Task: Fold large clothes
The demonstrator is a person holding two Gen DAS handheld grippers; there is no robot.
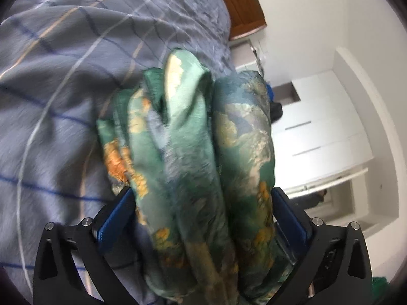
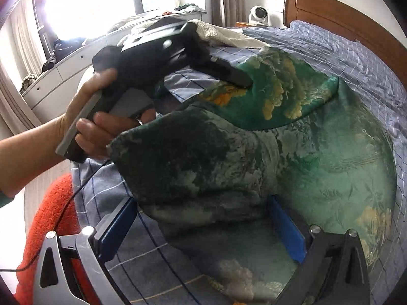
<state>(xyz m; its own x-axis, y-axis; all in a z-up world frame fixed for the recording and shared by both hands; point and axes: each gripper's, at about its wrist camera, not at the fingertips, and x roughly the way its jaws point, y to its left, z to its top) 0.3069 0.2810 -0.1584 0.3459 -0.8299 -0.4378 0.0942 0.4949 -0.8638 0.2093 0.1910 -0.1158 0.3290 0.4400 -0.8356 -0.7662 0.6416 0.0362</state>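
A thick bunch of the green printed garment (image 1: pixel 193 157) is being clamped between the blue pads (image 1: pixel 114 218) of the left gripper (image 1: pixel 201 203), above the blue checked bedspread (image 1: pixel 63 76). In the right wrist view, that gripper (image 2: pixel 239 78) is being held by the person's left hand (image 2: pixel 96 122), its tip buried in a lifted fold. The garment (image 2: pixel 318 157) is being spread over the bedspread (image 2: pixel 356 58). The right gripper (image 2: pixel 203 218) is being held with its fingers (image 2: pixel 285 226) apart, a fold lying loosely between them.
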